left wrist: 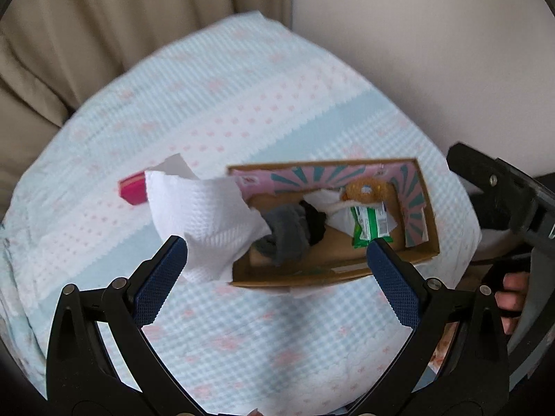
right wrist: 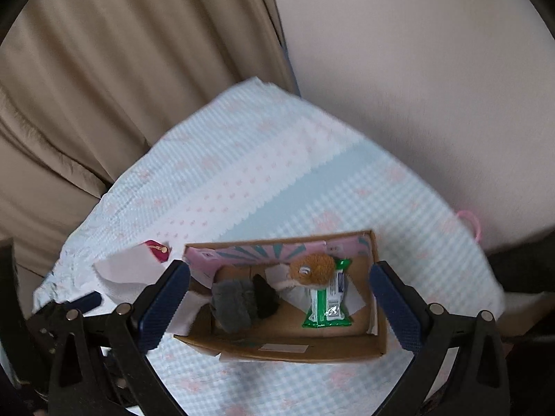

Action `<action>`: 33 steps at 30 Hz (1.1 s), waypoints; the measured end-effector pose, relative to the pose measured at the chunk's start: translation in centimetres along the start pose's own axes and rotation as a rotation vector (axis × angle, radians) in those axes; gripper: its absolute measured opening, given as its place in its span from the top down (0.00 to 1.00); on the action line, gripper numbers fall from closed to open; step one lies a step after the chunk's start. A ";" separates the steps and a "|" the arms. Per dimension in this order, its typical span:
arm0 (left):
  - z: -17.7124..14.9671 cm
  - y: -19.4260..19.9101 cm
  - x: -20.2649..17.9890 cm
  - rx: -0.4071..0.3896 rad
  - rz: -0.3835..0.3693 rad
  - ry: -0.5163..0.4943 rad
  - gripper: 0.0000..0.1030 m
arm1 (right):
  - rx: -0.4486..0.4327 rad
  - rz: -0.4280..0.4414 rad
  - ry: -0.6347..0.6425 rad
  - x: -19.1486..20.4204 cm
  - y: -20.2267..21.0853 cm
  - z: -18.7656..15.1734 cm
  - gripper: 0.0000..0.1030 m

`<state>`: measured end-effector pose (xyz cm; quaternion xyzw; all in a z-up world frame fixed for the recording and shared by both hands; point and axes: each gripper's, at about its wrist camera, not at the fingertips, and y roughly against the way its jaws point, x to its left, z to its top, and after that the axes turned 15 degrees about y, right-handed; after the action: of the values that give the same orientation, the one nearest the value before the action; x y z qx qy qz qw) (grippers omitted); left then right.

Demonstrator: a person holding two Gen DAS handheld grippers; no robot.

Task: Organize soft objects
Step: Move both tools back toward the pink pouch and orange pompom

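Note:
An open cardboard box lies on a bed with a pale blue and pink cover. Inside it are a grey sock, a black soft item, an orange plush toy and a green wipes pack. A white paper towel is draped at the box's left end, beside one finger. My left gripper is open and holds nothing. My right gripper hovers open over the box.
A red-pink pouch lies on the bed left of the box. Beige curtains and a plain wall stand behind. A hand holds the right gripper at the bed's right edge.

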<state>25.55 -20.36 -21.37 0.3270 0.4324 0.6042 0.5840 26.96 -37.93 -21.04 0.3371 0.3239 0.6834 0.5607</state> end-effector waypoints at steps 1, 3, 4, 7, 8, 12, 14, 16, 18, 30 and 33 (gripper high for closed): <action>-0.1 1.1 0.6 -0.017 -0.008 0.008 0.00 | -0.020 -0.016 0.024 1.0 1.2 0.1 0.00; -0.4 3.0 1.7 -0.044 -0.028 0.019 0.00 | -0.045 -0.039 0.052 2.5 3.0 0.1 0.00; -0.5 3.7 2.2 -0.054 -0.033 0.021 0.00 | -0.055 -0.046 0.060 2.9 3.6 0.0 0.00; -0.7 5.3 3.6 -0.070 -0.077 0.035 0.00 | -0.105 -0.052 0.087 4.9 5.8 -0.6 0.00; -0.8 5.6 4.0 -0.070 -0.089 0.041 0.00 | -0.114 -0.049 0.093 5.4 6.3 -0.9 0.00; -1.7 7.5 6.5 -0.086 -0.134 0.072 0.00 | -0.139 -0.032 0.092 7.3 7.8 -1.9 0.00; -2.5 8.4 7.7 -0.105 -0.146 0.075 0.00 | -0.150 -0.029 0.098 8.2 8.2 -2.5 0.00; -3.3 9.4 9.2 -0.128 -0.148 0.068 0.00 | -0.160 -0.027 0.109 9.5 8.7 -3.2 0.00; -4.0 10.1 10.8 -0.138 -0.157 0.065 0.00 | -0.161 -0.018 0.110 10.8 8.8 -3.8 0.00; -6.6 11.3 20.8 -0.142 -0.199 0.036 0.00 | -0.103 -0.001 0.133 19.6 7.3 -6.8 0.00; -6.9 10.7 23.6 -0.127 -0.217 0.036 0.00 | -0.081 -0.011 0.131 21.7 6.5 -7.4 0.00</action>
<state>12.36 2.63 -17.17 0.2299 0.4365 0.5695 0.6575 14.16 -18.03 -17.78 0.2668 0.3339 0.7136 0.5550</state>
